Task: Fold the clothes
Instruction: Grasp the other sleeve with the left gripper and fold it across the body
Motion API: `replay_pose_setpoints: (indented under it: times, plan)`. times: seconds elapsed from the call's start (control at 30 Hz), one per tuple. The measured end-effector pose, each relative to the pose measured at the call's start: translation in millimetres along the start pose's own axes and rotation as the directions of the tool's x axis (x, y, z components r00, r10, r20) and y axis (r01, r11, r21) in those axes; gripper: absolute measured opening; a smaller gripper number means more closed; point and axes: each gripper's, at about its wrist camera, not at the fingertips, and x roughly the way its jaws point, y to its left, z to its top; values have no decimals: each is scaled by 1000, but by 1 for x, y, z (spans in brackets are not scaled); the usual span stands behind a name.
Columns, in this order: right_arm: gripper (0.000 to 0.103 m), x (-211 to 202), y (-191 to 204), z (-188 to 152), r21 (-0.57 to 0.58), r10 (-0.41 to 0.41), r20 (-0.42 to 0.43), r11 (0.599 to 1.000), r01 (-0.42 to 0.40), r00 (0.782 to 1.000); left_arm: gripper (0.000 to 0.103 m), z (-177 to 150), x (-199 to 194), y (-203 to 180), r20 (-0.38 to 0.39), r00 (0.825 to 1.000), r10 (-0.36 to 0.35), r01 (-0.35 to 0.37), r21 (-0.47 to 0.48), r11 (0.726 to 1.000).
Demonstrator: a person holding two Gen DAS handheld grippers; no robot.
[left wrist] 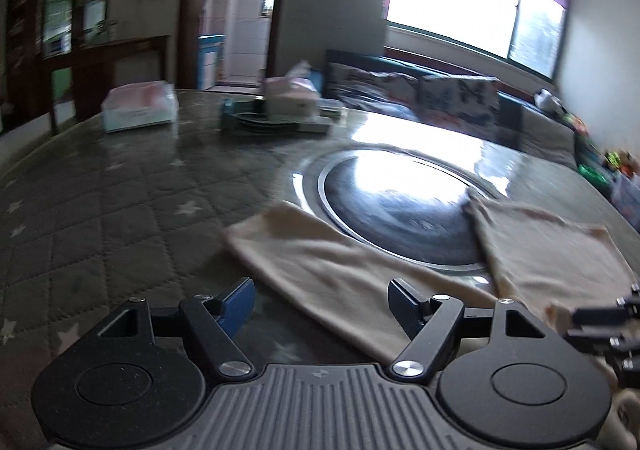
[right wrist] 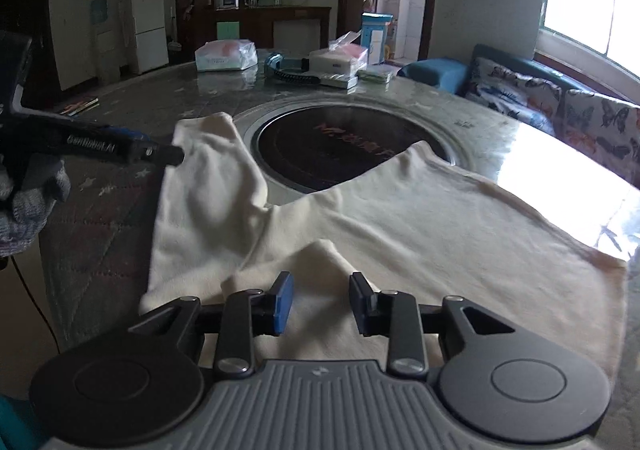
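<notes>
Right wrist view showed your right gripper [right wrist: 320, 304] with its jaws apart and empty, just above a raised wrinkle in the near part of the cream garment [right wrist: 400, 242]. Your left gripper [left wrist: 322, 304] also had its jaws wide apart, holding nothing, low over the garment's left side. The garment lay mostly flat on the round table [right wrist: 120, 226], two leg-like parts reaching far over the dark inset cooktop [right wrist: 332, 145]. No fold looked made; by my judgement, the folding had barely begun and every fold remained.
</notes>
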Motion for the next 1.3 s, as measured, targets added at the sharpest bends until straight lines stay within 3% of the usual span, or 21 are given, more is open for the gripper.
replay_pose_setpoints:
  times: [0.13,0.3,0.43,0.47,0.53,0.67,0.8,0.93,1.1,1.17,1.23,1.3]
  plan:
    - [32,-3,3,2,-15,-14,14,1000,14,1000,72,9,14,14,-13,999,31,-32,-64,997]
    - [33,-21,5,0,-48,-36,43,998,38,998,52,16,30,24,-38,999,39,-44,-130,990]
    - [33,-37,4,-4,-48,-51,64,997,54,997,43,20,38,30,-39,998,51,-58,-187,981]
    - [33,-41,3,-5,-45,-54,67,997,57,996,25,21,40,32,-42,998,56,-63,-199,978]
    - [33,-46,1,-8,-36,-62,69,997,65,996,8,22,44,35,-48,997,62,-71,-225,972]
    - [33,-59,-6,-18,8,-88,76,996,88,993,4,25,33,33,-14,1000,2,-6,-260,966]
    - [33,-73,-17,-29,61,-123,83,991,118,989,4,33,3,-1,57,991,-117,126,-181,975]
    - [33,-88,-32,-40,134,-165,95,979,151,982,4,39,-27,-48,93,953,-288,295,-74,953]
    - [33,-104,-47,-53,220,-207,116,959,179,971,4,33,-52,-110,58,863,-502,499,65,864]
    - [33,-110,-53,-60,254,-216,117,950,181,969,5,25,-57,-131,33,828,-560,553,118,824]
    - [33,-115,-58,-65,279,-224,114,942,185,968,6,14,-55,-151,-33,804,-594,591,165,790]
    - [33,-119,-62,-68,302,-230,113,935,187,967,7,2,-52,-164,-95,793,-601,607,202,769]
